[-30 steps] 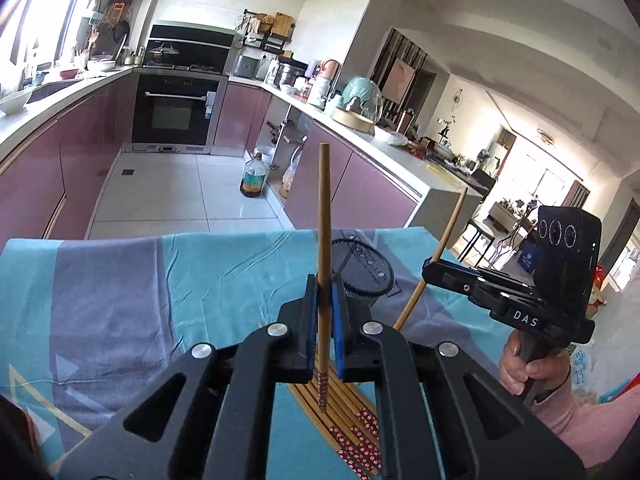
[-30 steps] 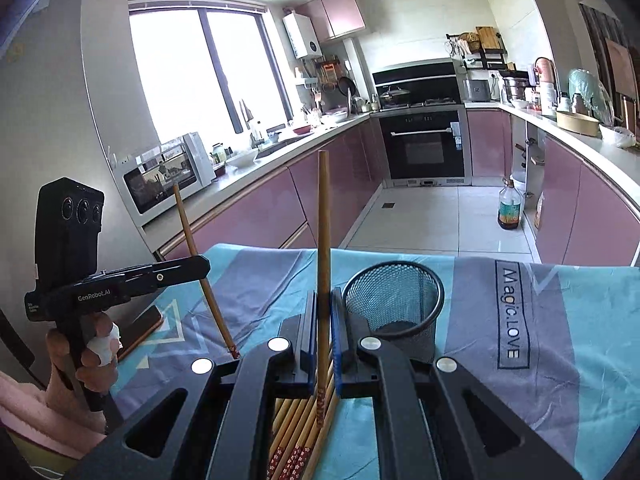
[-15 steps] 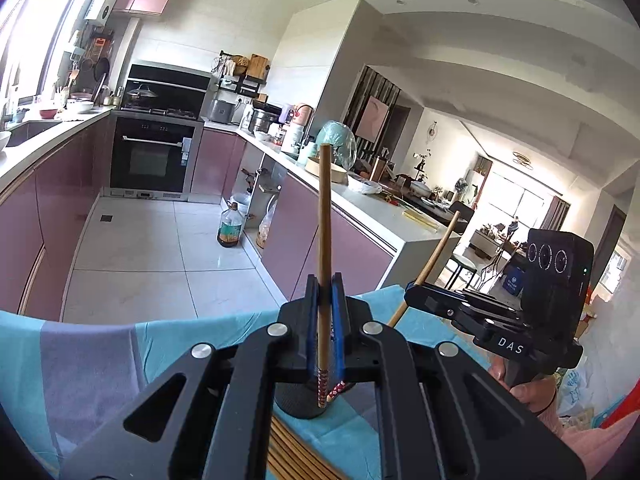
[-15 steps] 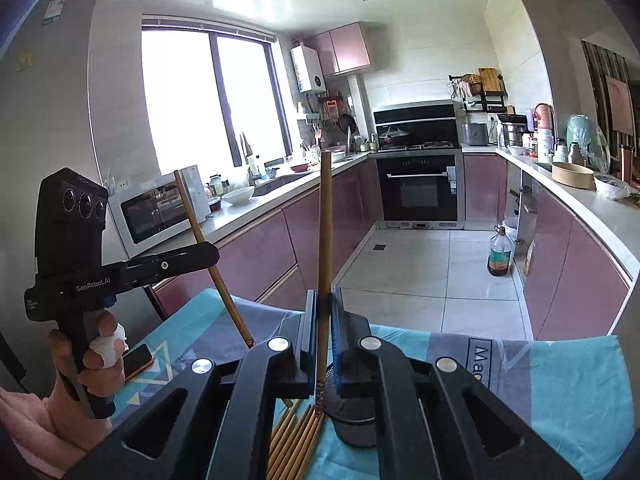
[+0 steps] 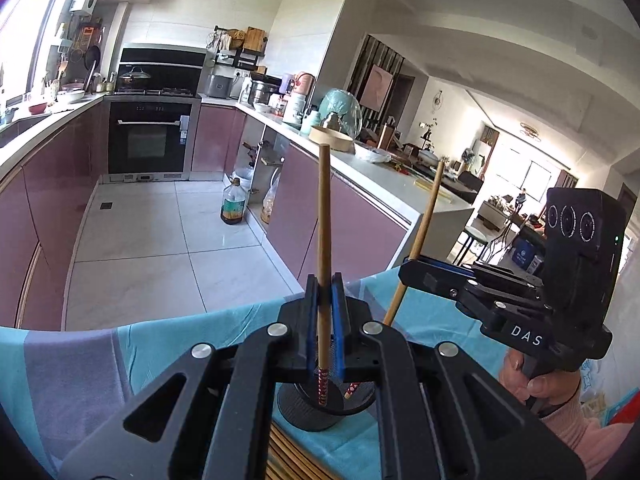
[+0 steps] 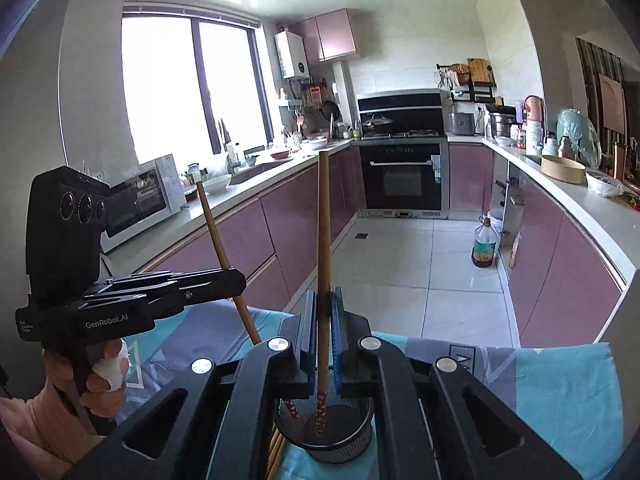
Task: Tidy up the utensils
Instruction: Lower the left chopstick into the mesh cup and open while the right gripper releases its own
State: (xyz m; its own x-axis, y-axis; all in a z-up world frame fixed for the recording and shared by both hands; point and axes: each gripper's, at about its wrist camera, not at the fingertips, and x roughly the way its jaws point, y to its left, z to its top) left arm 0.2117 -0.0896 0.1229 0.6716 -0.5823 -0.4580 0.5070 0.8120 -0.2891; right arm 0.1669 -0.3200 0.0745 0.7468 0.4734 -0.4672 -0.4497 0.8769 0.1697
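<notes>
Wooden chopstick (image 5: 323, 240) clamped in left gripper (image 5: 323, 334) | second chopstick (image 6: 323, 248) clamped in right gripper (image 6: 323, 340) | both moved from table, tips now inside mesh cup (image 6: 362, 438) | release next

A home kitchen is shown. Mauve cabinet fronts (image 6: 280, 232) are run along both sides of a white tiled floor (image 6: 432, 276), and a built-in oven (image 6: 402, 178) is set in the far wall beneath a black range hood (image 6: 400, 106), with a lidded pan (image 6: 377, 121) on the hob. A white microwave (image 6: 140, 200) is placed on the counter under a large window (image 6: 188, 88), and a wall-mounted water heater (image 6: 292, 56) is hung beside it. A bottle of oil (image 5: 232, 206) is stood on the floor. Beyond the counter, a living area (image 5: 500, 184) with furniture is seen, marking the place as a dwelling.
</notes>
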